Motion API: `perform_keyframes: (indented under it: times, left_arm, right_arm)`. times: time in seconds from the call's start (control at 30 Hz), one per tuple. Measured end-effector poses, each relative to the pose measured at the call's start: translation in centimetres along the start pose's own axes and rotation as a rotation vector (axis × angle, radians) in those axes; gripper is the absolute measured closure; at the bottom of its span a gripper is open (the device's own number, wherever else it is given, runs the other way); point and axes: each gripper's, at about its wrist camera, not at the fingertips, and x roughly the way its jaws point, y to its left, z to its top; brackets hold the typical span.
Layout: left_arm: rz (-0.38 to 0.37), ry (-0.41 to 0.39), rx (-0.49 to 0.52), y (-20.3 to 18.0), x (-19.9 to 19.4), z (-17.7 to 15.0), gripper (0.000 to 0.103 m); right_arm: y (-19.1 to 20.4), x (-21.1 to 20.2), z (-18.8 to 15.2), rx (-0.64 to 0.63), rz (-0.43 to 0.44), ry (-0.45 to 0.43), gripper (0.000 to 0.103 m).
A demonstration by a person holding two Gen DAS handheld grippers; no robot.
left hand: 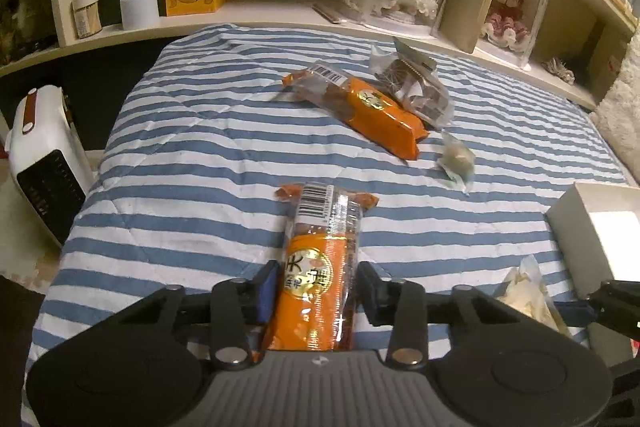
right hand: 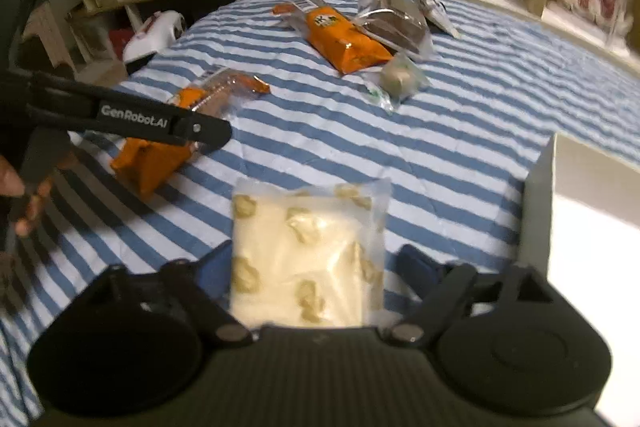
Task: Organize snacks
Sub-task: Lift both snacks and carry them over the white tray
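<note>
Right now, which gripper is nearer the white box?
Right. The right gripper sits just beside the white box, with a pale snack bag between its jaws; the left gripper is further off.

The left gripper [left hand: 316,291] tilts downward over the striped bed [left hand: 200,131], its jaws clamped on the sides of an orange snack pack [left hand: 316,279]. The right gripper [right hand: 316,267], tilted likewise, sits beside it; its jaws flank a pale snack bag [right hand: 304,255] with gaps.
</note>
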Motion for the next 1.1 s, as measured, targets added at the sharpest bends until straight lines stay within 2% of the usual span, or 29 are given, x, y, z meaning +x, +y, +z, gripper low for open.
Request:
perform_keyframes:
  times: [0.1,0.2,0.53,0.93,1.1]
  left_arm:
    - [-0.008,0.007,-0.016,-0.2,-0.6,0.0,0.064]
    - [-0.008,0.001,-0.026,-0.6,-1.5,0.0,0.065]
    - [-0.020,-0.073,-0.072,-3.3,-6.4,0.9,0.065]
    - [-0.102,-0.149,-0.122,-8.0,-11.5,0.0,0.064]
    - [-0.115,-0.173,-0.101,-10.5,-13.1,-0.1,0.064]
  right_arm:
    - [0.1,-0.5,0.2,-0.017,0.008,-0.008,0.038]
    - [0.3,-1.1,0.2,-0.023,0.015,-0.016,0.040]
    - [-1.1,-5.6,0.5,0.022,0.013,-0.090,0.041]
    - [-4.5,-12.8,-0.3,0.068,-0.025,-0.186,0.041]
    - [-6.3,-15.7,-1.6,0.103,-0.039,-0.225,0.041]
